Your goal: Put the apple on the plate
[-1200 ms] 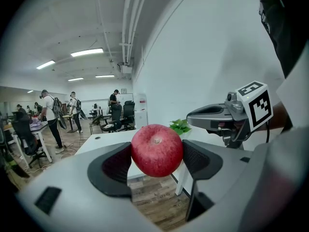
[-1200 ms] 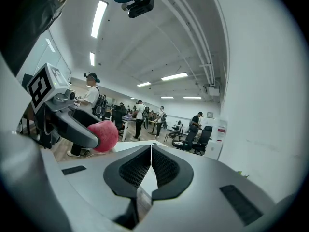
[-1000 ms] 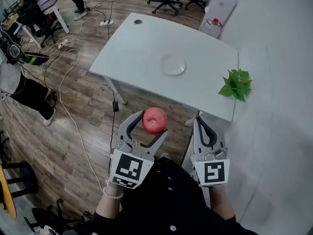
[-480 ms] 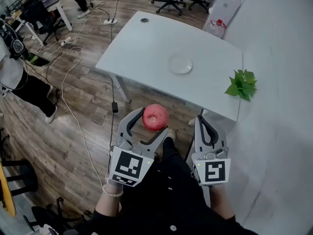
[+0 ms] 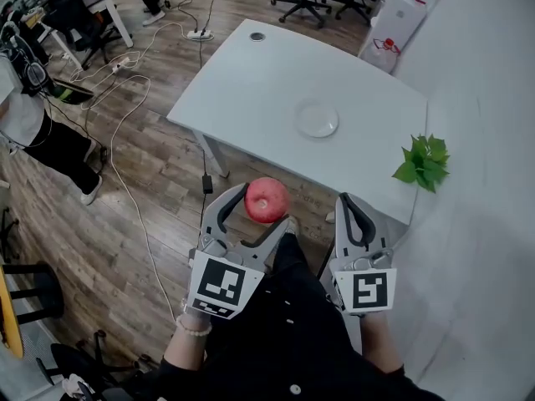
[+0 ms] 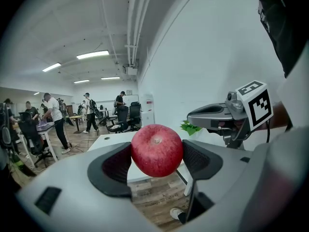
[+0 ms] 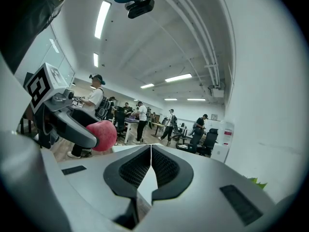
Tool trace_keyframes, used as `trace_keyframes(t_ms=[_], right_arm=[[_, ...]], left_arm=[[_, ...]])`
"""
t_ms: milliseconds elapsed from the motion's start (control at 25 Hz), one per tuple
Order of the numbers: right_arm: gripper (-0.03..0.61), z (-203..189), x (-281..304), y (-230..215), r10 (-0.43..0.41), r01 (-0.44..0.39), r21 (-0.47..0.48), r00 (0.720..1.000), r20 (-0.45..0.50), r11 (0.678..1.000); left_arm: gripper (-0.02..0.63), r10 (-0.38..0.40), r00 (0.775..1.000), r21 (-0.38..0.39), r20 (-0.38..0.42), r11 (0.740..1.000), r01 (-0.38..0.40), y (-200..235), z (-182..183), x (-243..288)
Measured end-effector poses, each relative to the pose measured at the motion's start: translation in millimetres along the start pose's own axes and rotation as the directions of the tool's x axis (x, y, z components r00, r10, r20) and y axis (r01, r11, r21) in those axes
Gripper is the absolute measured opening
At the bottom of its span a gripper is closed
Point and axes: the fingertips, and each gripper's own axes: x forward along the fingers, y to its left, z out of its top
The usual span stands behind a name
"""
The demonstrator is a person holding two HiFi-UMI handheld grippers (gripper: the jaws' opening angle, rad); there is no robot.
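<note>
a: status on the apple job?

b: pick is done, place isn't. my left gripper (image 5: pixel 261 208) is clamped on the apple (image 5: pixel 266 200), one pad on each side. i'm holding it in the air over the wood floor, close in front of me and short of the table (image 5: pixel 242 82).

a: plate?

b: the clear plate (image 5: pixel 317 118) sits empty on the white tabletop, right of the middle, well apart from the apple. a small green plant (image 5: pixel 424 162) is by the table's right edge. can't tell if it stands on the table.

a: right side?

b: my right gripper (image 5: pixel 353 211) is closed, pads pressed together with nothing between them. it sits beside the left one.

a: what's left?

b: my read: carry the apple over the table, line up above the plate, lower it and let go. so roughly halfway.

a: any labels or text?

b: only the black-and-white square markers on the gripper cubes, which are codes, not words. a white box (image 5: pixel 393 19) past the table's far corner has a red mark, too small to read. no brand visible on the apple or the plate.
</note>
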Motion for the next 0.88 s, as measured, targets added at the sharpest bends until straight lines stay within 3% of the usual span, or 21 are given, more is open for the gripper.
trace_keyframes(t_ms=[880], right_arm=[[0.043,-9,114,-80,0.145,-0.145,0.009,0.989,0.011,0.989]], left_arm=[[0.345,0.119,0.991,-0.036,-0.053,0.992,-0.121,60,24,109]])
